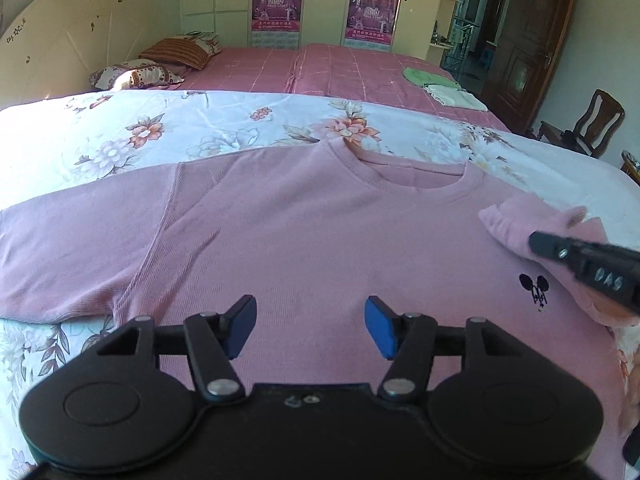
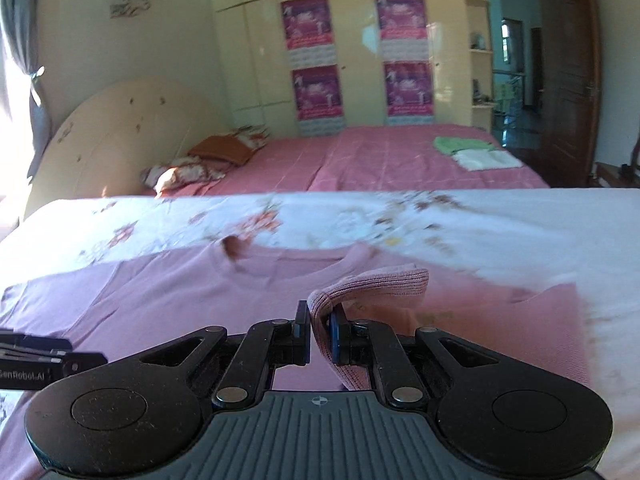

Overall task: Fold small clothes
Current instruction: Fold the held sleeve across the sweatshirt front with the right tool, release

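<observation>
A pink T-shirt (image 1: pixel 280 240) lies face up on a floral sheet (image 1: pixel 160 132), neckline away from me, a small black mouse emblem (image 1: pixel 534 286) on its chest. My left gripper (image 1: pixel 310 330) hovers open over the shirt's middle, nothing between its blue pads. At the right of the left wrist view, my right gripper (image 1: pixel 538 242) comes in with the right sleeve (image 1: pixel 516 222) folded over onto the chest. In the right wrist view, my right gripper (image 2: pixel 320 336) is shut on that sleeve's ribbed cuff (image 2: pixel 368 284), lifted above the shirt (image 2: pixel 160 300). The left sleeve (image 1: pixel 72 248) lies flat.
Beyond the floral sheet is a pink checked bed cover (image 1: pixel 340 72) with pillows (image 1: pixel 172 56) at the left, and folded green (image 1: pixel 428 78) and white (image 1: pixel 456 98) clothes at the right. A wooden chair (image 1: pixel 588 124) and a door (image 1: pixel 524 48) stand at the far right.
</observation>
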`<state>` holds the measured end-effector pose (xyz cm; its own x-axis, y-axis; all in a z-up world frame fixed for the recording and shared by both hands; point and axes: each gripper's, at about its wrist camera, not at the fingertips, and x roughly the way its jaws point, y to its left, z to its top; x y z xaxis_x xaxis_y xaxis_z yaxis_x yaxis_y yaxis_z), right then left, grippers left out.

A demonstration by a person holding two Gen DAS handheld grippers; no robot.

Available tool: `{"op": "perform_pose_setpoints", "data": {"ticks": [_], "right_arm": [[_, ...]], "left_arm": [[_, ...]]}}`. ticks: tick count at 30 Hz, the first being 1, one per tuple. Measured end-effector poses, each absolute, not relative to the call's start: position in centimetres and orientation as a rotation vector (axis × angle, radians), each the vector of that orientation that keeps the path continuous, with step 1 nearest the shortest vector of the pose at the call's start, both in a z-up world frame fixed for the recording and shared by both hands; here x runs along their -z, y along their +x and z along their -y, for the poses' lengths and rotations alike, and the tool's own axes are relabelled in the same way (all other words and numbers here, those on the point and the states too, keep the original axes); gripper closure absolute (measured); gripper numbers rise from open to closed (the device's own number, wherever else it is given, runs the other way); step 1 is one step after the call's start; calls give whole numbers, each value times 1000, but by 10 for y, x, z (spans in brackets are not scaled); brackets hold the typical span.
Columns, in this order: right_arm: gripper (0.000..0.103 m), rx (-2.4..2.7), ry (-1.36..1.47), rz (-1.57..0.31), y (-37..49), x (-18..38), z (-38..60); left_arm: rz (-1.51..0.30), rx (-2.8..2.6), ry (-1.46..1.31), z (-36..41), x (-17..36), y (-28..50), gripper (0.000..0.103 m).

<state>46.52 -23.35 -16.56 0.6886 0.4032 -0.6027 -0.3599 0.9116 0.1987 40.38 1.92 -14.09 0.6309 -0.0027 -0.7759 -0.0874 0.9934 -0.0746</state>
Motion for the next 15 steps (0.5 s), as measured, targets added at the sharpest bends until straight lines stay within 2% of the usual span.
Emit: {"op": "perform_pose_setpoints", "data": {"ticks": [2,3,4,6,15], "right_arm": [[93,-457,67,-733,465,180,214],[85,-470,61,-756,464,185,206],[58,-491,71,-768,460,188,201],[22,-509,88,-733,452,185,203],[21,-245,26,-662,427,161,280]], "left_arm": [[-896,-26,-138,-30,145,406,42],[-892,-16,-154,-34,146,408,35],[-885,-4,-166,-35,146,408,27],[-871,33,-180,-34,145,411,20],[-900,241,-107,28,168,428,19]]}}
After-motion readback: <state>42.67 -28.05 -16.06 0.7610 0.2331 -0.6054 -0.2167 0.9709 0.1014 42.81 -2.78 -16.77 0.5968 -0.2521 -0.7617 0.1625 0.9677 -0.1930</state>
